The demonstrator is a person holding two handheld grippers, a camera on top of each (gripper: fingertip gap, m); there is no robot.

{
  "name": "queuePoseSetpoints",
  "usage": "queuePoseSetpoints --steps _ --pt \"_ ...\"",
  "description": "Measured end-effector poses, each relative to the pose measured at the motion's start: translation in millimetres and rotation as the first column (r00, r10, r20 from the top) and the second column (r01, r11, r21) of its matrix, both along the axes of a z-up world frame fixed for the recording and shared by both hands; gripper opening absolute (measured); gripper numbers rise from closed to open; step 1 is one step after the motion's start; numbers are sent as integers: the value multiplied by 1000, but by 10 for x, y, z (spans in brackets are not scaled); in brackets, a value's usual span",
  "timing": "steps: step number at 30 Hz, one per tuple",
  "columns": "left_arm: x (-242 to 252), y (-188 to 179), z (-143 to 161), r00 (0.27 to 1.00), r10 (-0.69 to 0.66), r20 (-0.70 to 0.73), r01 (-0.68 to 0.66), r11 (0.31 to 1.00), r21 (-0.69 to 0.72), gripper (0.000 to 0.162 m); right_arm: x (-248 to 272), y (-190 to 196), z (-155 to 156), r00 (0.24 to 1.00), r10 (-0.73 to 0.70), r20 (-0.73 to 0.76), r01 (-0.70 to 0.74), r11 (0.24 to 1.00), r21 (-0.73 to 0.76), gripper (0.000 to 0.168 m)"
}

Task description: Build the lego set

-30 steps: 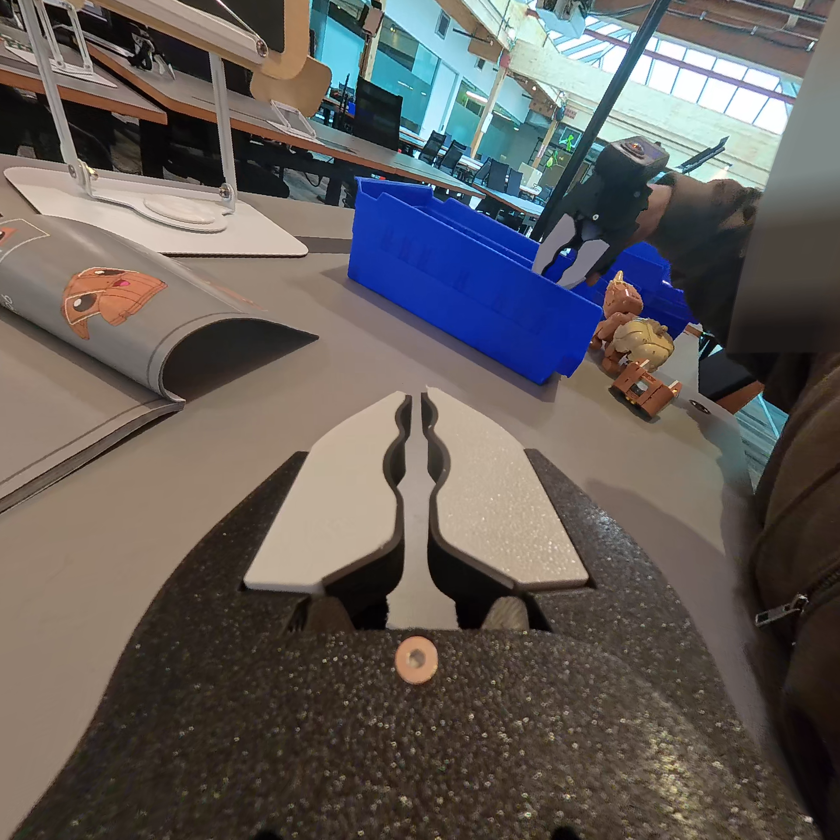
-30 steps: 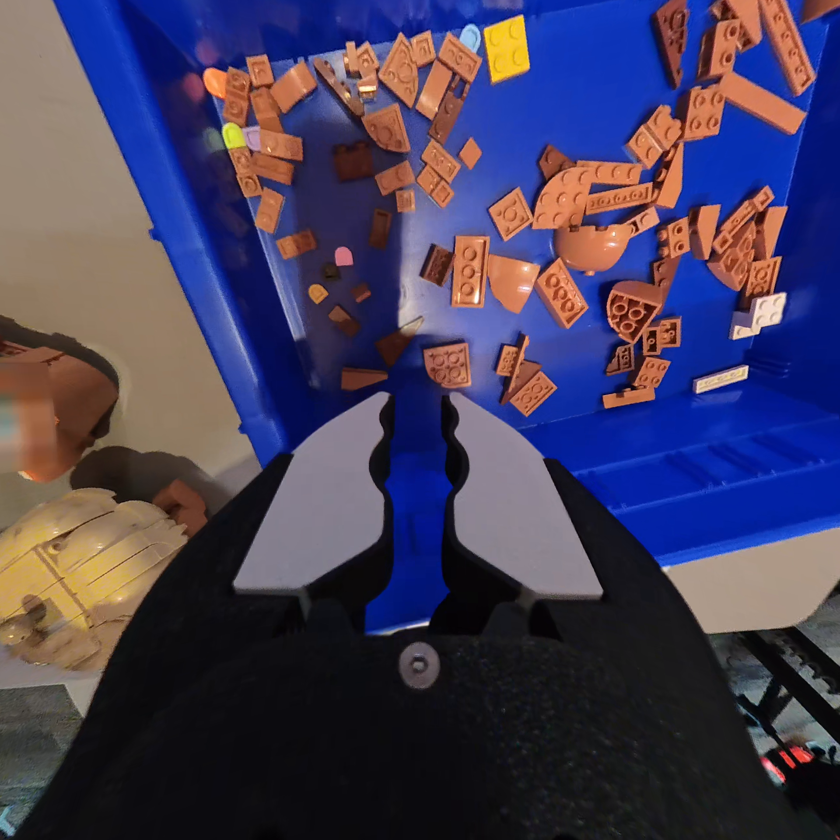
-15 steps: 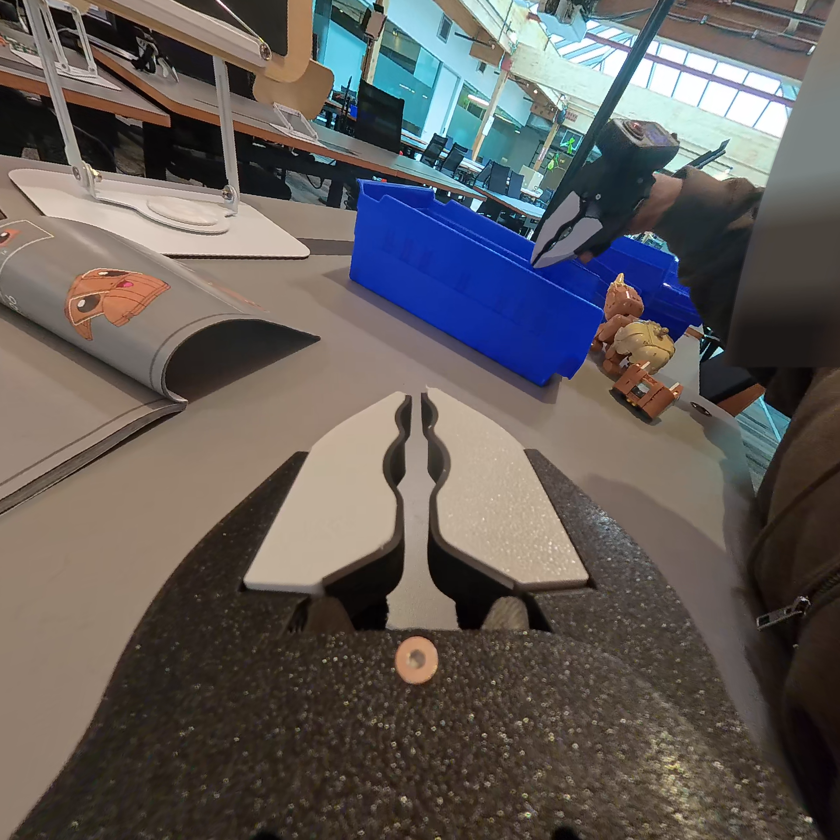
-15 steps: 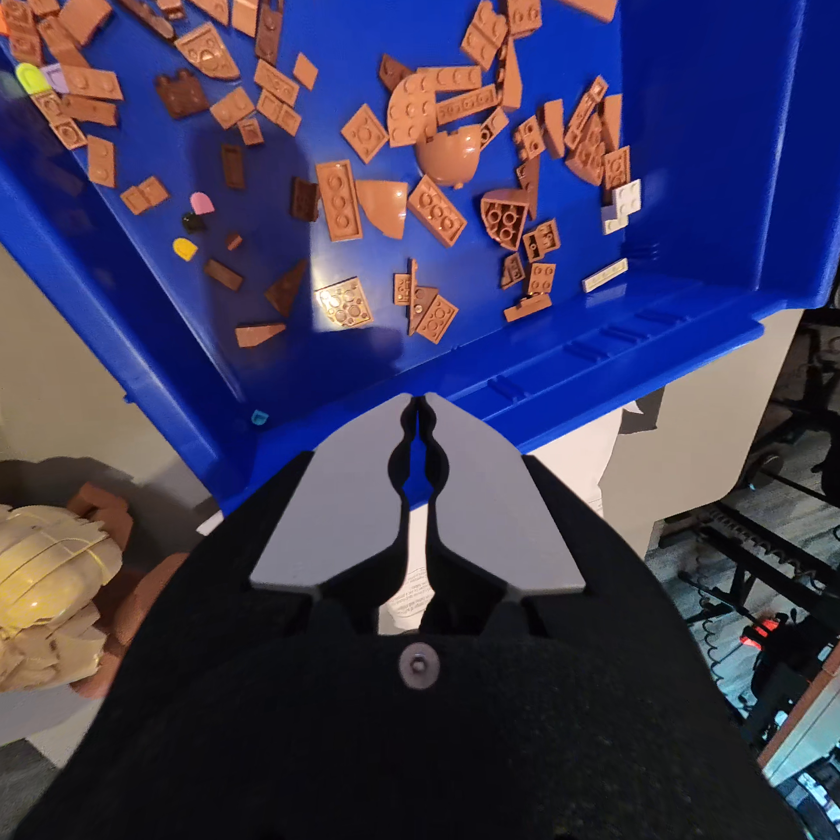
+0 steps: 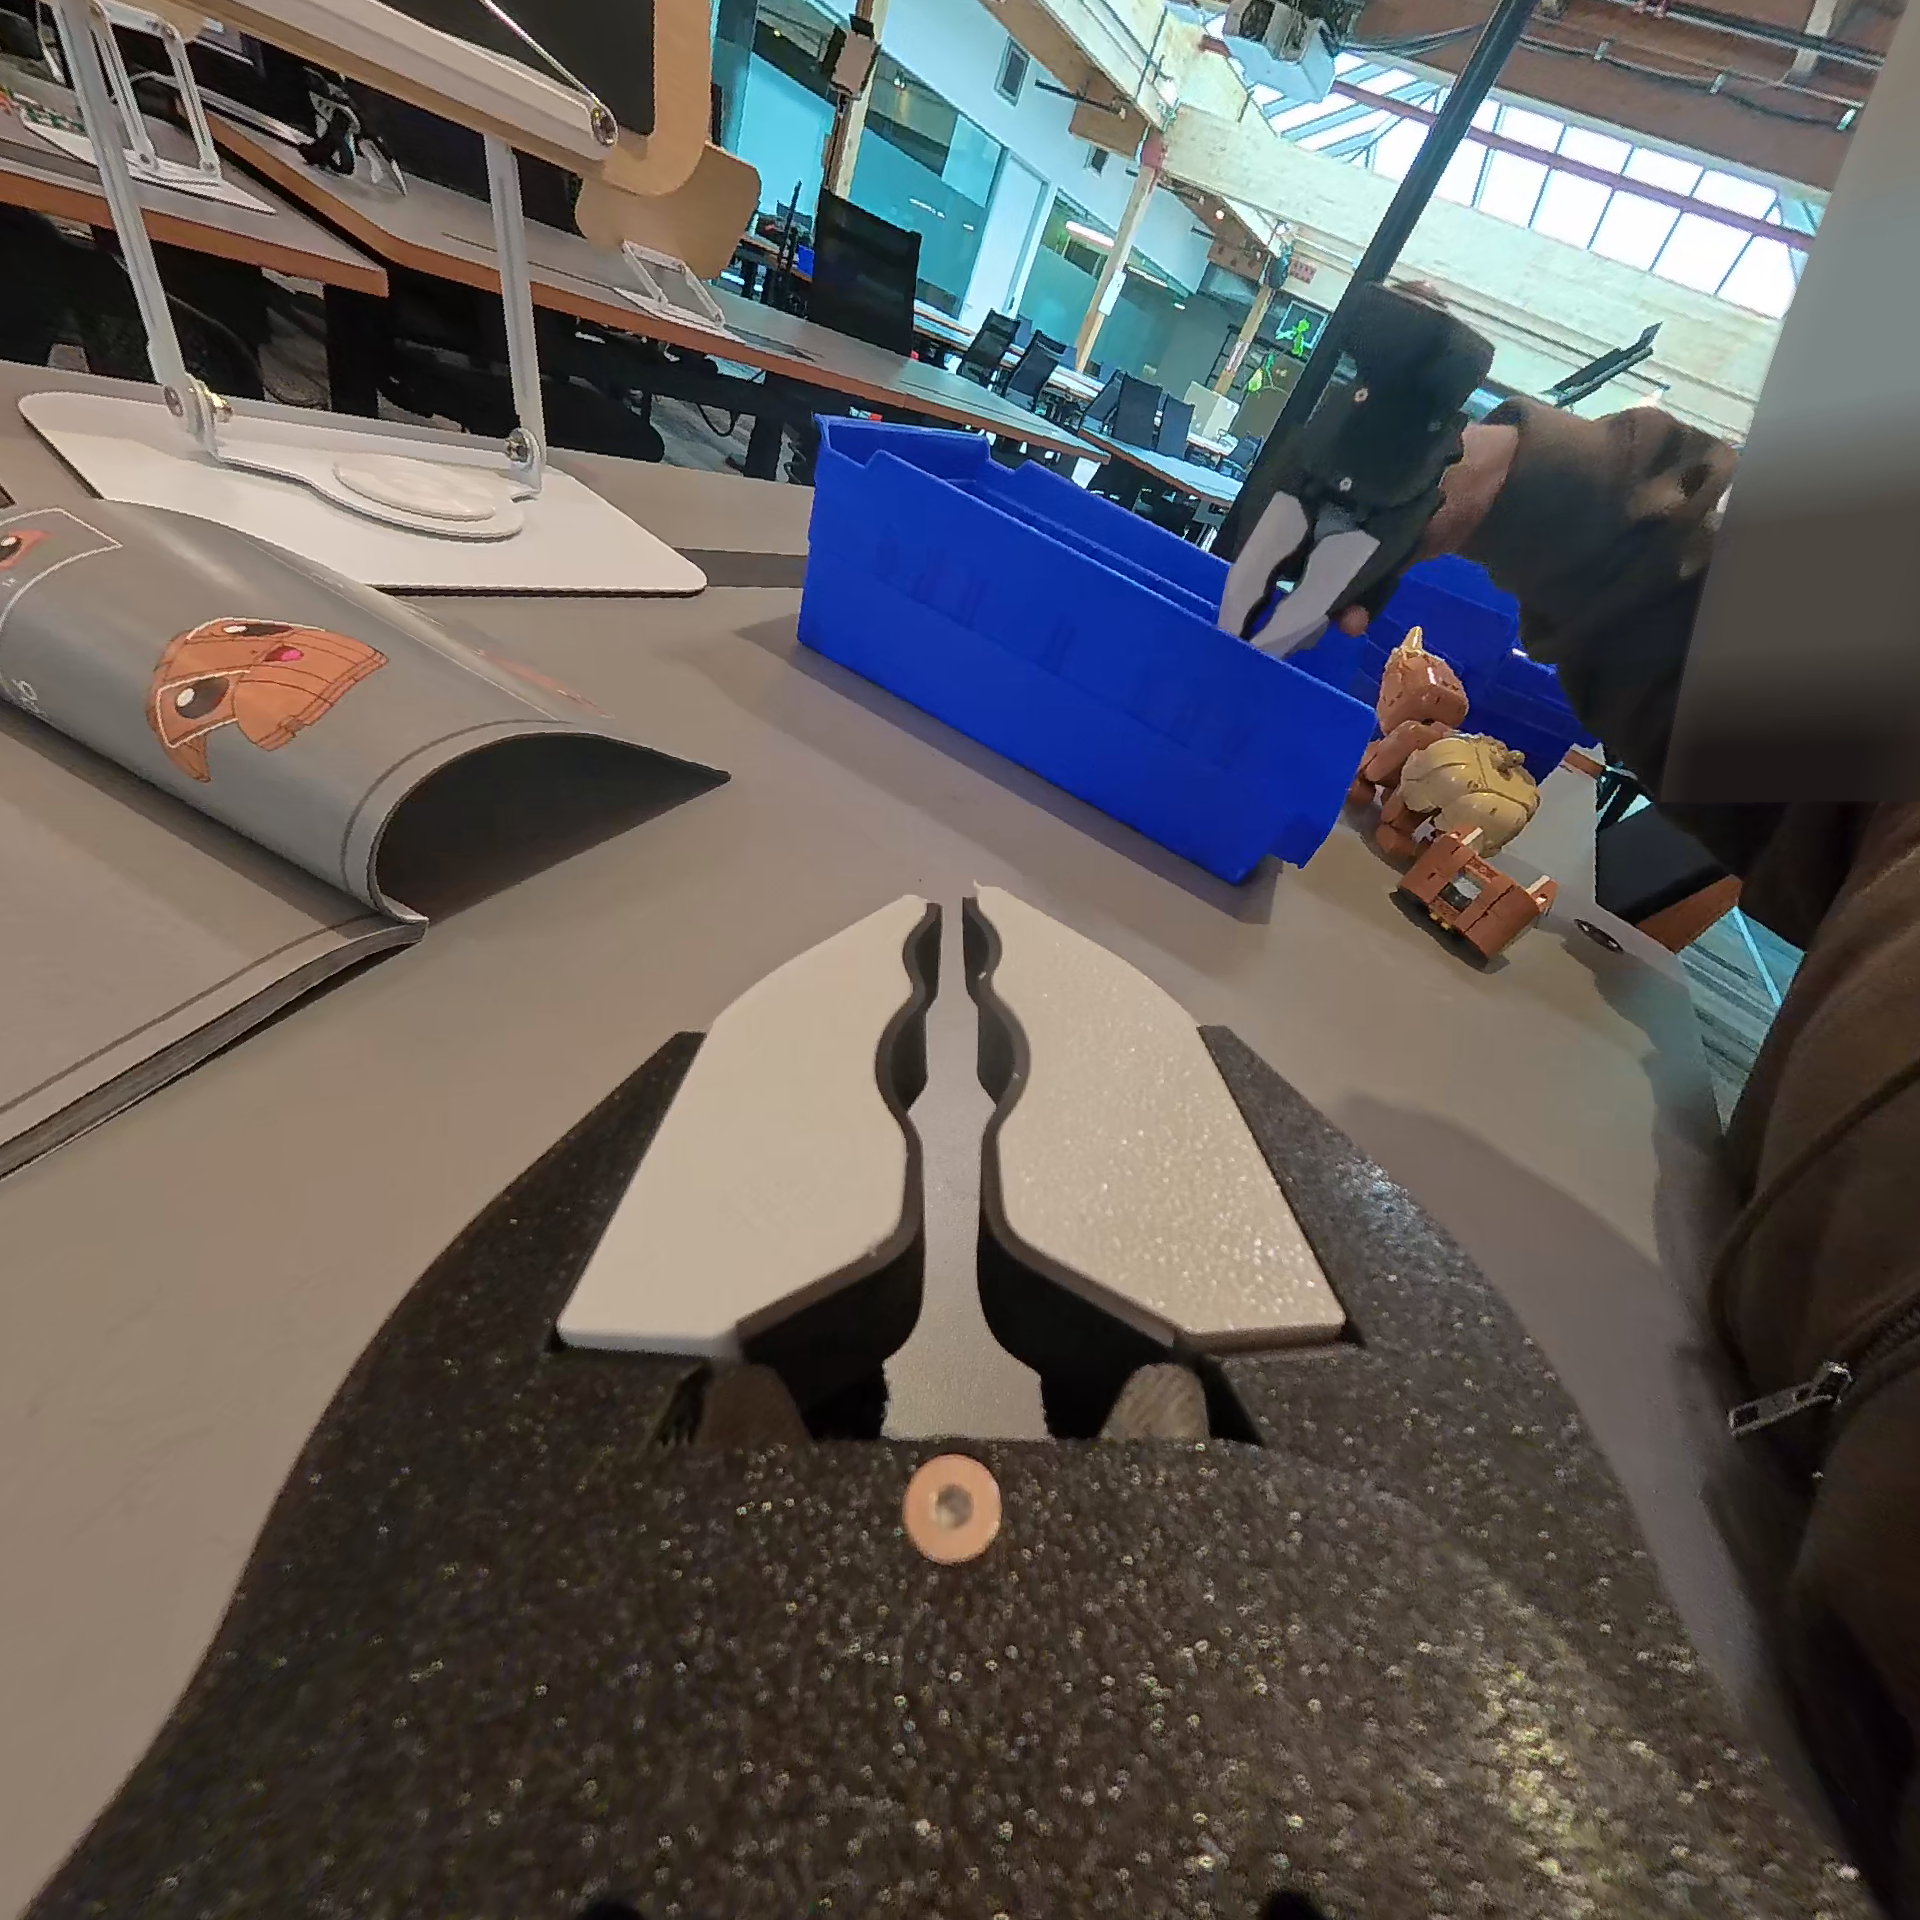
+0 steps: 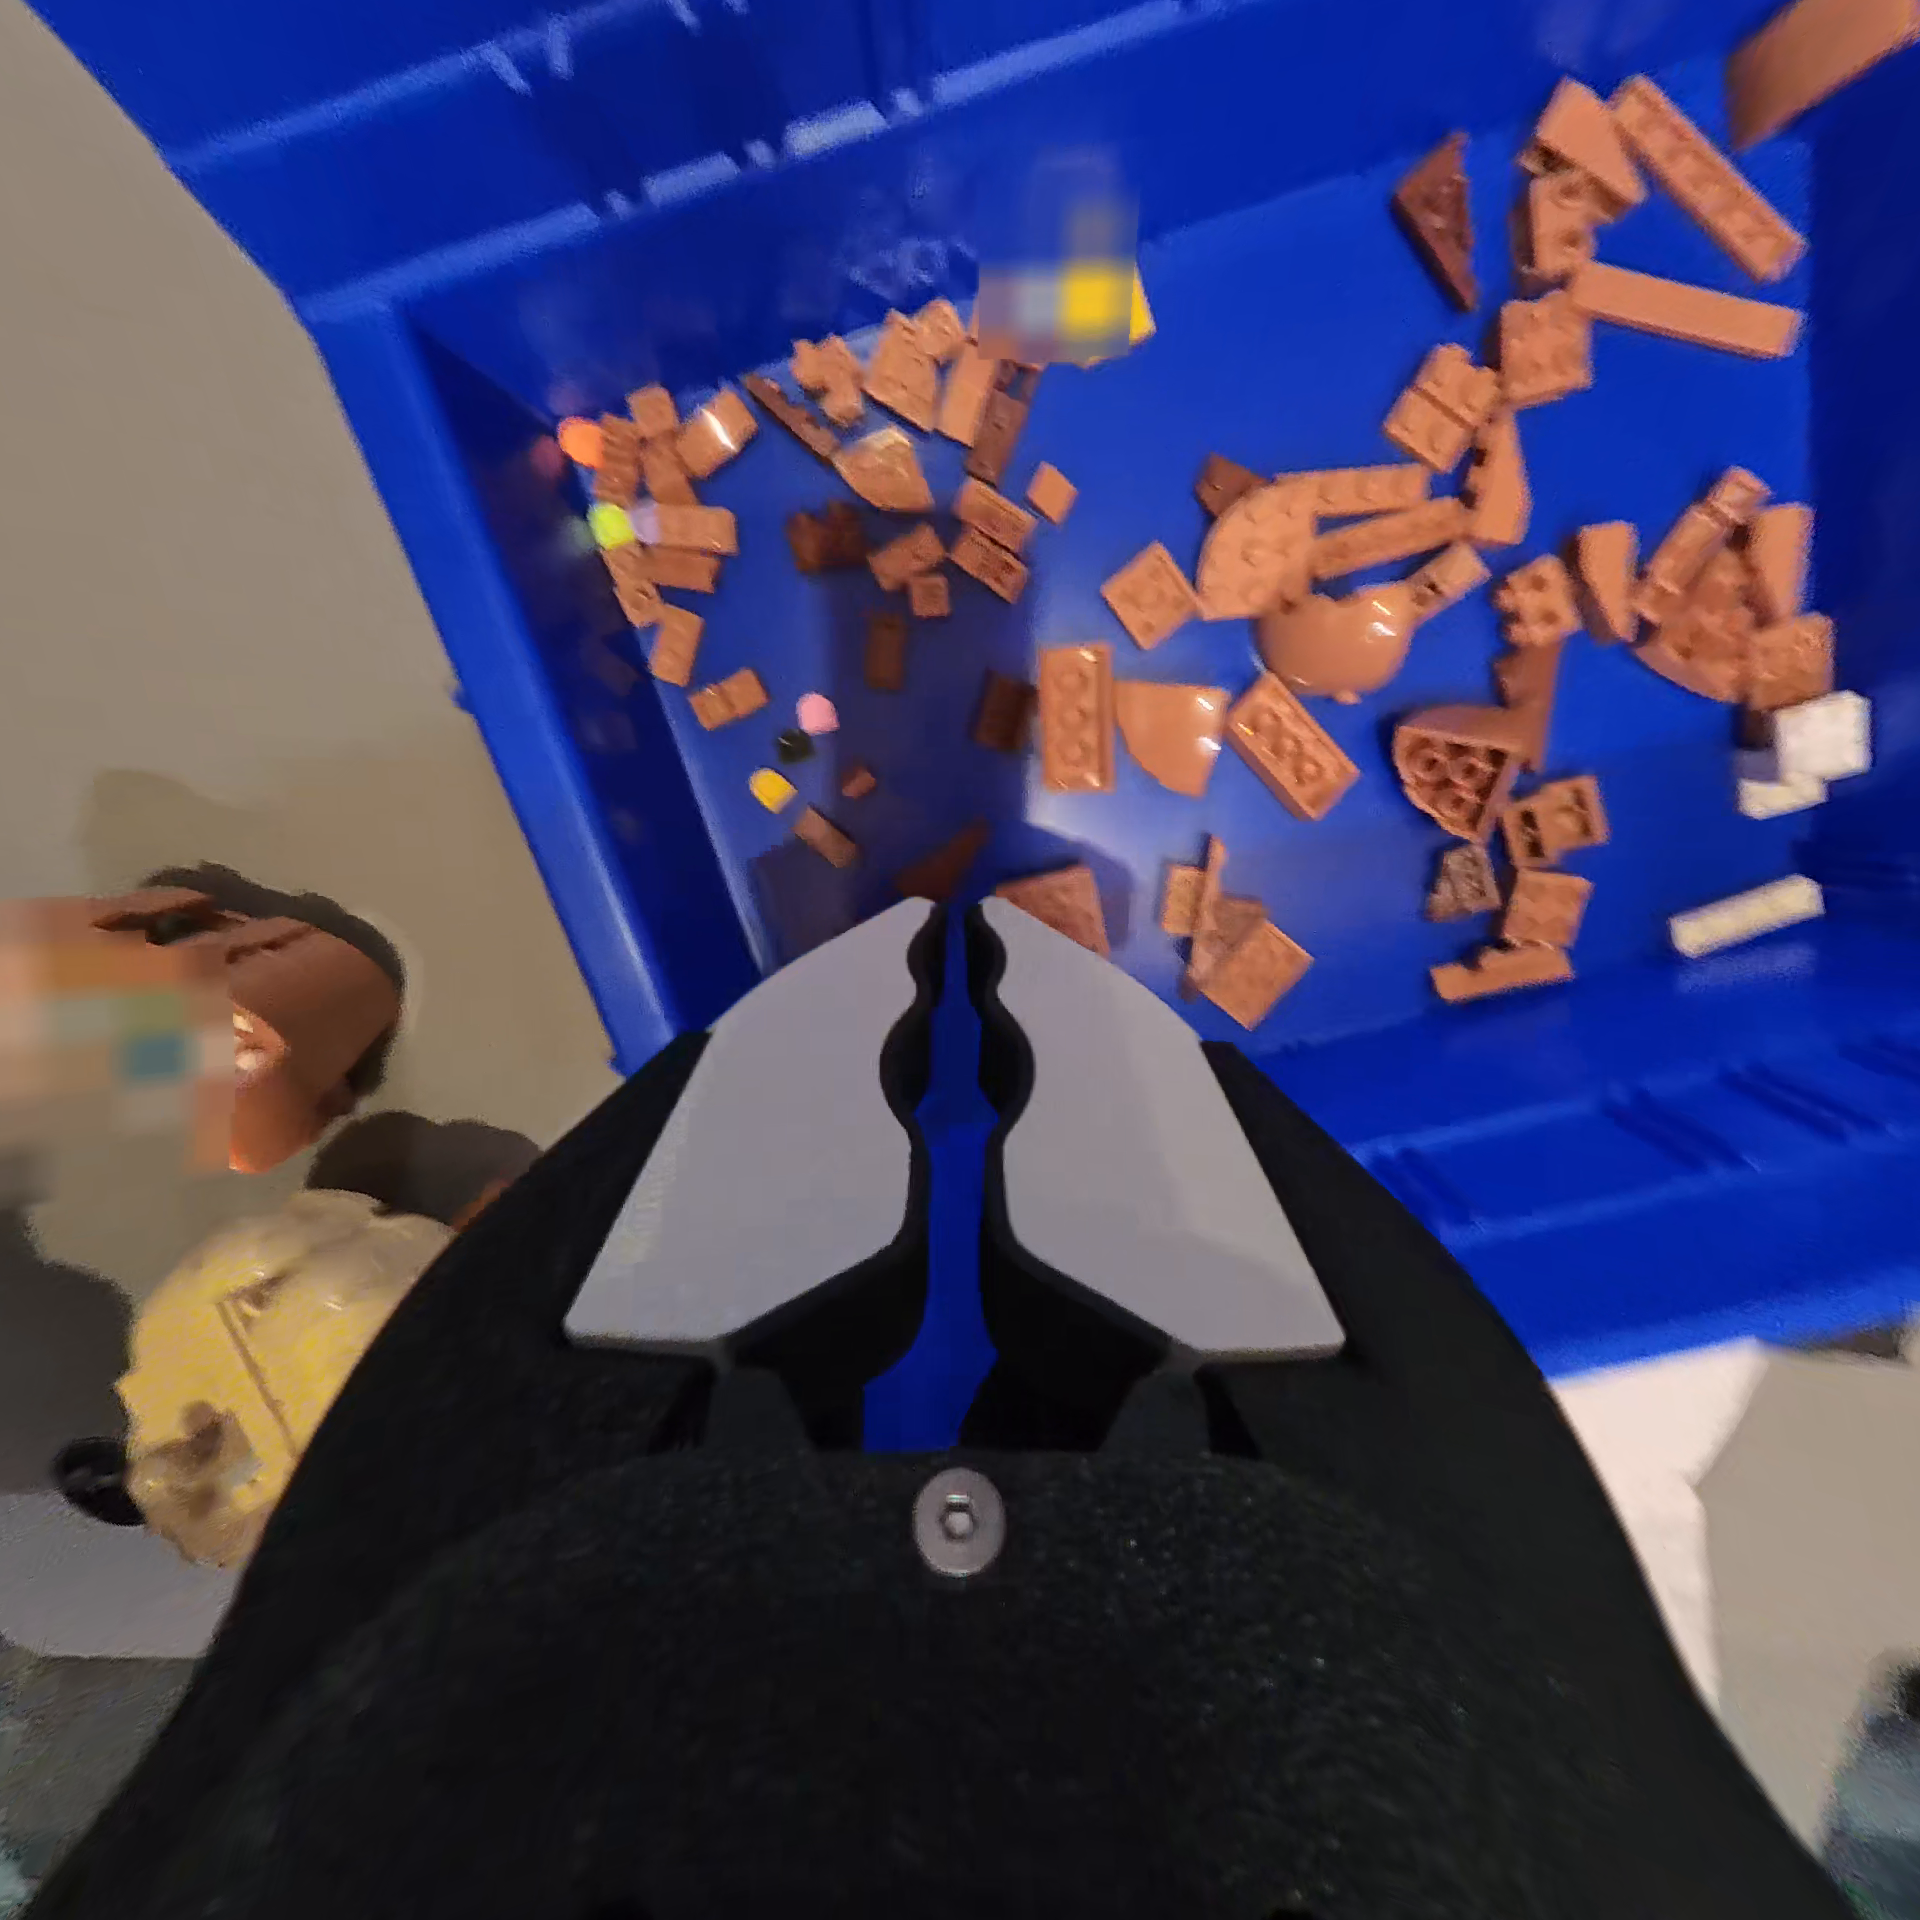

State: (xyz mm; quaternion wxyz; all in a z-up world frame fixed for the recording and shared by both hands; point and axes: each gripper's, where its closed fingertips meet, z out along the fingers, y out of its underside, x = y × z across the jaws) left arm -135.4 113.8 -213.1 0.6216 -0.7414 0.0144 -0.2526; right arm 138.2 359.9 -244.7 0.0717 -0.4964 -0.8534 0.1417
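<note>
Bricks (image 6: pixel 1288 727), mostly brown, lie loose in the blue bin (image 6: pixel 1558 1164) on the grey worktop (image 5: pixel 623 1091). Right tool (image 6: pixel 958 914) hovers over them, nearly closed, empty. Left tool (image 5: pixel 951 902) rests low on the worktop, almost closed, empty, beside an open booklet (image 5: pixel 260 717).
</note>
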Motion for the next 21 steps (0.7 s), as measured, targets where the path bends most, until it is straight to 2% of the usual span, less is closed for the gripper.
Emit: queuePoseSetpoints --steps 2,4,7,9,12,15,18,21 --pt "0 1 0 1000 0 0 0 1000 0 4 -32 -240 -37 1000 18 15 -16 996 -87 3" --pt "0 1 0 1000 0 0 0 1000 0 4 -7 -413 -87 997 55 51 -50 994 -94 3" --pt "3 0 -1 1000 -2 -1 2 1000 0 4 -18 -800 8 994 101 40 -90 973 -211 3" --pt "6 -1 0 1000 -3 -2 3 1000 0 4 -27 -889 69 993 109 45 -98 974 -202 4" --pt "12 -3 -1 1000 -4 -7 4 1000 0 4 -97 -571 124 993 116 26 -117 993 33 4" --pt "22 0 -9 1000 -7 -14 7 1000 -4 4 -270 -77 106 987 160 32 -163 944 287 8" --pt "30 0 -13 1000 -9 -22 8 1000 -6 4 -429 205 -63 968 230 96 -249 901 354 13" --pt "24 -9 3 1000 -3 -22 4 1000 6 4 -565 318 -228 952 276 130 -303 902 308 16"
